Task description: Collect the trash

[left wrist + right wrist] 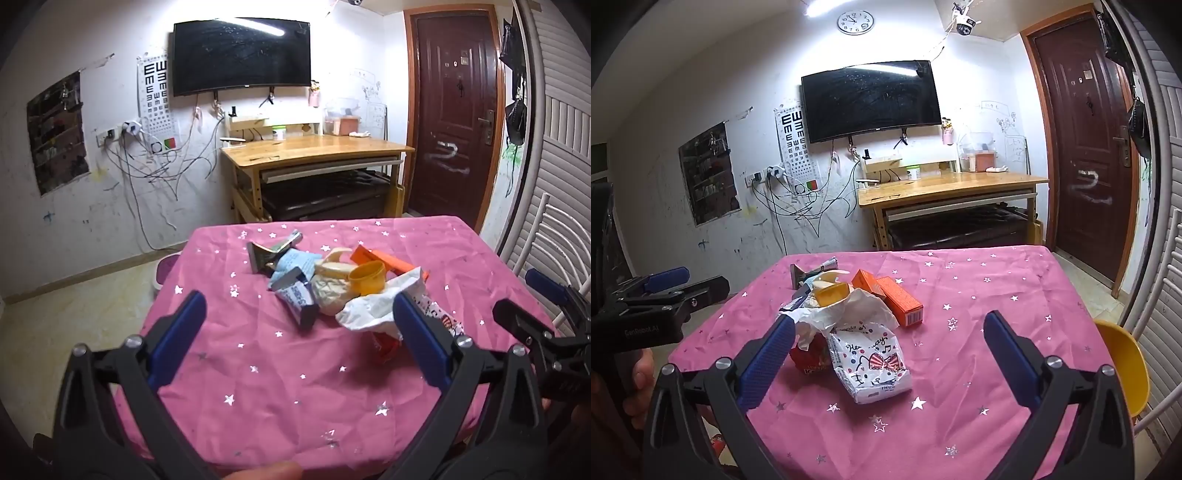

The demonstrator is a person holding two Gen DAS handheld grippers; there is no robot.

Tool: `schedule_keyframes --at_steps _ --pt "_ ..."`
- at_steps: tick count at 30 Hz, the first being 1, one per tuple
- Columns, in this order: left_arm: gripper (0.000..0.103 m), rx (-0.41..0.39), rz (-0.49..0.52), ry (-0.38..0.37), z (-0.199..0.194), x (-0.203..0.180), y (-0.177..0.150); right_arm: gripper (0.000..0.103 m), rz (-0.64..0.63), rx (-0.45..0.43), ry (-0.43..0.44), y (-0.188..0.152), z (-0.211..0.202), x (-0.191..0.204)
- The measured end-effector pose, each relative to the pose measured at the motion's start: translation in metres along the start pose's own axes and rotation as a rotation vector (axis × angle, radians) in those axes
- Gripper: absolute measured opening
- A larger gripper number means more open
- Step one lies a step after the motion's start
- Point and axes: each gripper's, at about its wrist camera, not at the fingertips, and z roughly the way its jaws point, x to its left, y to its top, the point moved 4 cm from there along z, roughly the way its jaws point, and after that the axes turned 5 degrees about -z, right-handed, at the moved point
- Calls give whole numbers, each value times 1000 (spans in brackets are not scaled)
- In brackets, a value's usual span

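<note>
We hold the left gripper [299, 317] and right gripper [890, 339] spread wide and empty just short of the trash pile [332, 280], ready to pick.

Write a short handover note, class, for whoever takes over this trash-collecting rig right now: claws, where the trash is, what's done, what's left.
Left claw: open, empty, above the near part of the pink tablecloth.
Right claw: open, empty, aimed at the cartoon-print bag.
Trash: one pile mid-table: cartoon-print bag, red wrapper, yellow cup, orange boxes, crumpled paper, small cartons.
Done: nothing picked up yet.
Left: collect the whole pile; no bin is visible.
</note>
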Motion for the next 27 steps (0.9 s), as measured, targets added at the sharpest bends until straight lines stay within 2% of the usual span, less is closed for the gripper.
schedule_keyframes --at_steps 27 --pt "97 -3 3 6 -1 -1 1 96 -8 4 0 -6 6 3"
